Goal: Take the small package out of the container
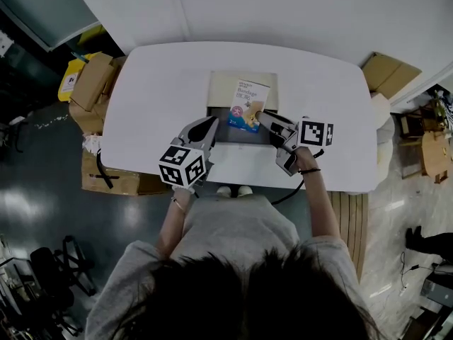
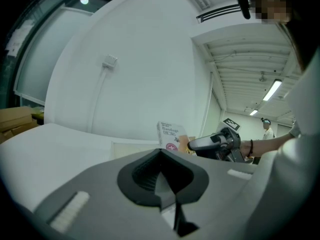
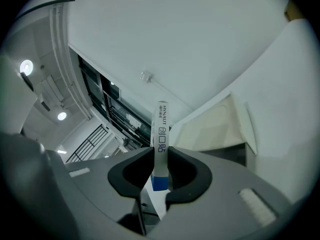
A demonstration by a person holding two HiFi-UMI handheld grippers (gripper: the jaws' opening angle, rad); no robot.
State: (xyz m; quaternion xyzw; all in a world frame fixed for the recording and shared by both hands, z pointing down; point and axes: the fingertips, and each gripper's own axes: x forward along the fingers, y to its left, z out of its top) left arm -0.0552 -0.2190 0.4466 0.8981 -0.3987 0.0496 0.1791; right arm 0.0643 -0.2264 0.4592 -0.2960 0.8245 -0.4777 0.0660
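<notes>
Table [image 1: 152, 83]: white, with the container [image 1: 225, 83] at its middle, closer to the near edge than the far one.
Container: a shallow pale box with a dark interior, open on top so its contents can be reached from above.
Small package [image 1: 248, 103]: a flat bandage pack, upright over the right half of the container.
Right tool [image 1: 260, 117]: jaws partly closed, clamped on the thin lower edge of the small package [image 3: 161, 134]. The grip is edge-on, so the flat pack stands rigid between the pads and cannot flop.
Left tool [image 1: 211, 121]: jaws together, nothing between them [image 2: 161, 181]. It sits at the container's near left corner, probably to steady the box while the pack comes out.
Stage: judged mid-extraction. The pack looks raised, but no view shows whether its bottom edge clears the rim.
Risk: with such a narrow pinch, the pack could pivot or slip if it catches the wall.
</notes>
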